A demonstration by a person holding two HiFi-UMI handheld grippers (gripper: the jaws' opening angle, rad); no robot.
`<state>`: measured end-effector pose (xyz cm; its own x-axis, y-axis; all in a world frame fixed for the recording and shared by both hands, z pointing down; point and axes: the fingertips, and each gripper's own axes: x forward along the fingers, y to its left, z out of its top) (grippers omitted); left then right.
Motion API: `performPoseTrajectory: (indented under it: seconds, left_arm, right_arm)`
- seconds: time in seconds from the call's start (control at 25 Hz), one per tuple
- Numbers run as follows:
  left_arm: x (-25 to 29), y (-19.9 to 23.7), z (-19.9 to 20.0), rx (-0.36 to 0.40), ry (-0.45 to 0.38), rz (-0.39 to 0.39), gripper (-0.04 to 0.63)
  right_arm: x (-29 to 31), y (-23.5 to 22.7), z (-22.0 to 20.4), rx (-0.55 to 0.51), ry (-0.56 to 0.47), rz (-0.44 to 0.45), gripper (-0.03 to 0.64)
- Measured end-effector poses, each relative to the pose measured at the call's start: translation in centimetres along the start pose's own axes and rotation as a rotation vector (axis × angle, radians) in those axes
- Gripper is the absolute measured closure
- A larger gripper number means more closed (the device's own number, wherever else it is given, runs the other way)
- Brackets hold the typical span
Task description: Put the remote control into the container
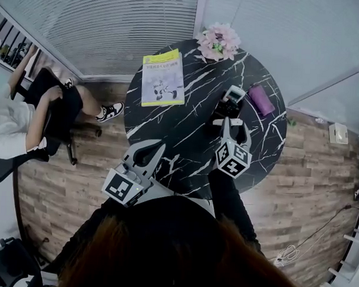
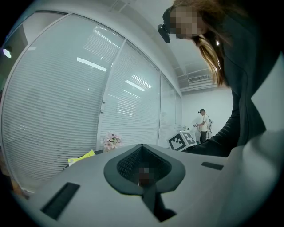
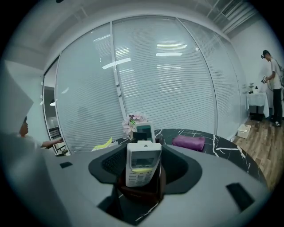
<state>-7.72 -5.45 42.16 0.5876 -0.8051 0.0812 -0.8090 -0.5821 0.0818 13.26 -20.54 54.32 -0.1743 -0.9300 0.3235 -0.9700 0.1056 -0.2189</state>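
A white remote control [image 3: 142,163] stands upright with its lower end in a round dark brown container [image 3: 140,191] on the black marble table [image 1: 180,125]. My right gripper [image 3: 143,175] has its jaws on either side of the remote and is shut on it. In the head view the right gripper [image 1: 230,126] reaches over the table's right half, and the remote's top [image 1: 227,120] shows as a white bar at its tips; the container is hidden there. My left gripper [image 1: 153,151] hangs at the table's near edge, shut and empty.
Behind the container a second remote [image 3: 144,131] stands in a black holder [image 1: 228,105]. A purple cloth [image 1: 261,99] lies to its right. A yellow booklet [image 1: 163,78] and pink flowers [image 1: 218,42] are at the far side. A seated person [image 1: 29,115] is at left.
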Motion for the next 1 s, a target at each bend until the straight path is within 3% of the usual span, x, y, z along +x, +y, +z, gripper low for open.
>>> performPoseTrajectory:
  seconds: [0.16,0.68,1.0]
  left_arm:
    - [-0.1,-0.4,-0.5,-0.004,0.011,-0.010,0.586]
    - [-0.9,-0.1,-0.7,-0.008,0.011,0.009,0.586]
    - [-1.2,-0.2,-0.7,-0.001,0.009,0.016,0.586]
  right_arm:
    - [-0.3,0.8,-0.1,-0.060,0.019,-0.001,0.367]
    - [0.5,1.6,-3.5,-0.084,0.171,0.022,0.373]
    - [1.4,2.9,-1.7,-0.183,0.116,0.119,0.373]
